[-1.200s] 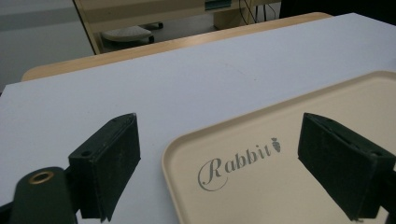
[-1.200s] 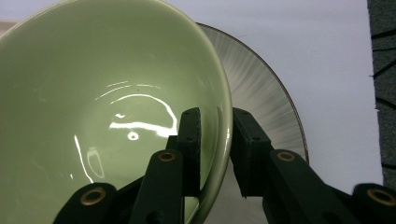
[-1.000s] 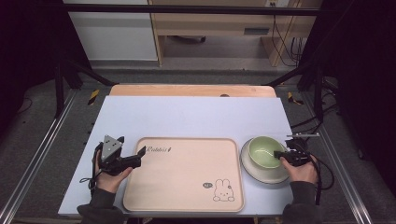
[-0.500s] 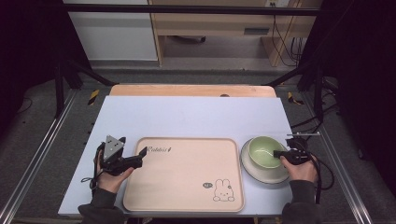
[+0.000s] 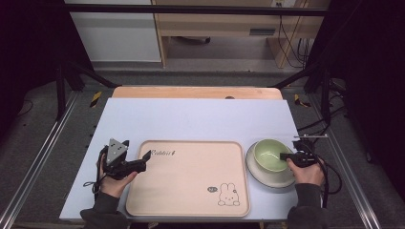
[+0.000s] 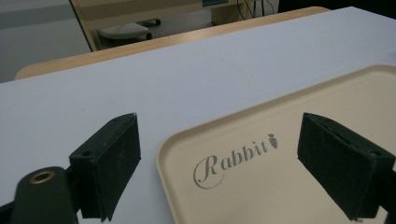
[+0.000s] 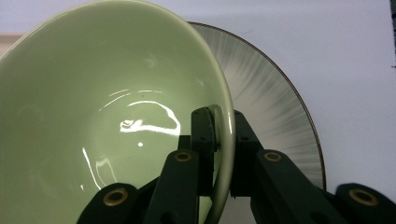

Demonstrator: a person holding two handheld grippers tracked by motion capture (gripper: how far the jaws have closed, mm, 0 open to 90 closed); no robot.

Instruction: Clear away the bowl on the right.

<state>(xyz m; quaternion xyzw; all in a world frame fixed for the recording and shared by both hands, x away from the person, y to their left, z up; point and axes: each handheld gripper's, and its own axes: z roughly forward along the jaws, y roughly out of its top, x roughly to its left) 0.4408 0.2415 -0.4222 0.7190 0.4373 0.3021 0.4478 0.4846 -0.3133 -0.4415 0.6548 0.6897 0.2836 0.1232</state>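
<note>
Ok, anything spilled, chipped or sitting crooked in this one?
Nothing stands out. The green bowl sits empty on the grey plate, no chips visible. The right gripper has just closed on its rim. The beige tray lies flat and square on the table; the left gripper is open beside its corner.

Bowl (image 5: 270,153) on plate (image 5: 267,177), right of tray (image 5: 186,179); all on table (image 5: 191,119), tray near the front edge.

A: Illumination status?
B: The counter (image 5: 200,119) is evenly lit from overhead; the surroundings fall off to near black.
A: Image defects?
B: Specular glare streaks inside the green bowl (image 7: 107,121). Near tool parts are soft-focused; the high view is grainy.
</note>
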